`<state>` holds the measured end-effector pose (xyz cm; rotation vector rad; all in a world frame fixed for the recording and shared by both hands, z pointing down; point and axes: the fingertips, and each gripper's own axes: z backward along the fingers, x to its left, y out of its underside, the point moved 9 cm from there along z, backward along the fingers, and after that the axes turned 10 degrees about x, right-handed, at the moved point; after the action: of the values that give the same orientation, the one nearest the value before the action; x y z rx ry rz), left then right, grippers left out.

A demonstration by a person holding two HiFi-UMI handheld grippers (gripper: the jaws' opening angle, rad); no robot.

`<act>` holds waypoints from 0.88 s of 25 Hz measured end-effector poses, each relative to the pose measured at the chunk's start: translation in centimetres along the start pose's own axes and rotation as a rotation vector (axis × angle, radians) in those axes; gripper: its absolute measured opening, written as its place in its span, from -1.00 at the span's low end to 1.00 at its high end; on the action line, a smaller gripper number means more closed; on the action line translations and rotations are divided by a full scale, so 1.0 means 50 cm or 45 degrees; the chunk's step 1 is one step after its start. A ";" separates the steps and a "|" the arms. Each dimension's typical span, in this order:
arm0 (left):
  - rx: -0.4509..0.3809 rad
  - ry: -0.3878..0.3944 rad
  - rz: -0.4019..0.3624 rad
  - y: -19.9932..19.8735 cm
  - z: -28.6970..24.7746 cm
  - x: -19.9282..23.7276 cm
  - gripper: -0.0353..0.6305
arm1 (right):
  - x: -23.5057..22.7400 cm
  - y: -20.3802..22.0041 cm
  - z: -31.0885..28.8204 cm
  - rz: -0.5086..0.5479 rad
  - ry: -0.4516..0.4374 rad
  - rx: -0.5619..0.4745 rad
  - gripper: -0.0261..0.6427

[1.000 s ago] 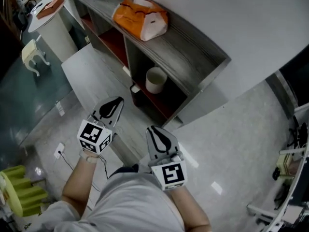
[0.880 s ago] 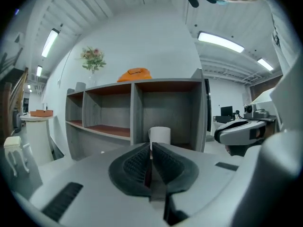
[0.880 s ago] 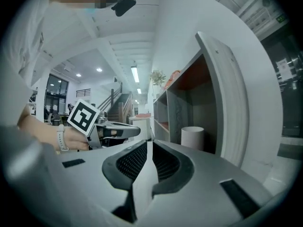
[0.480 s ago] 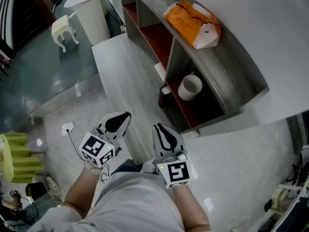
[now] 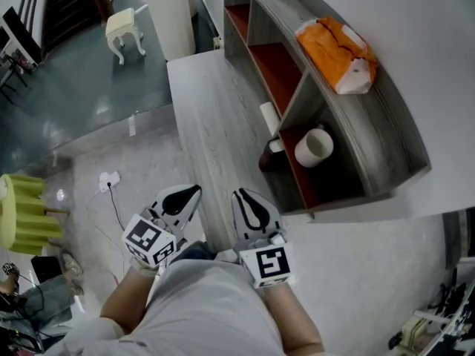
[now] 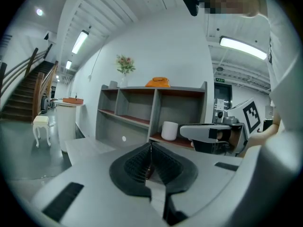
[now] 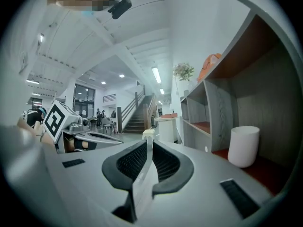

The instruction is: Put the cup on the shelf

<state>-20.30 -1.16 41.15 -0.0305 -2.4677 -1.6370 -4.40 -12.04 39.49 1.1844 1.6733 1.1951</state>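
White and plain, the cup (image 5: pixel 314 147) stands upright in the shelf's (image 5: pixel 390 136) red-floored end compartment, ahead and to the right of my right gripper (image 5: pixel 245 201). Its jaws and my left gripper's (image 5: pixel 187 196) are pressed together, holding nothing.

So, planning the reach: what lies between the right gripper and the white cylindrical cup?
Only bare grey floorboard separates right gripper from white cup, head view.

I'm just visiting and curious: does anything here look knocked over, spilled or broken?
Nothing stands out. The white cup stands upright in the end compartment of the shelf, with no spill visible around it. The orange bag lies slumped on the shelf top, but it looks intact.
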 end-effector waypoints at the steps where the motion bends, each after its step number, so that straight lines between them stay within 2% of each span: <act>1: -0.005 -0.008 0.012 0.003 0.005 -0.002 -0.84 | 0.002 -0.001 -0.002 0.007 -0.011 -0.001 -0.79; 13: -0.033 -0.054 0.070 0.009 0.013 0.005 -0.84 | 0.012 0.002 -0.019 0.097 -0.082 0.058 -0.79; 22: -0.031 -0.011 0.054 0.002 -0.001 -0.002 -0.84 | 0.005 0.004 -0.020 0.098 -0.070 0.072 -0.79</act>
<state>-20.21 -1.15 41.24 -0.0926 -2.4365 -1.6531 -5.35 -12.02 39.96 1.3149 1.6433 1.1582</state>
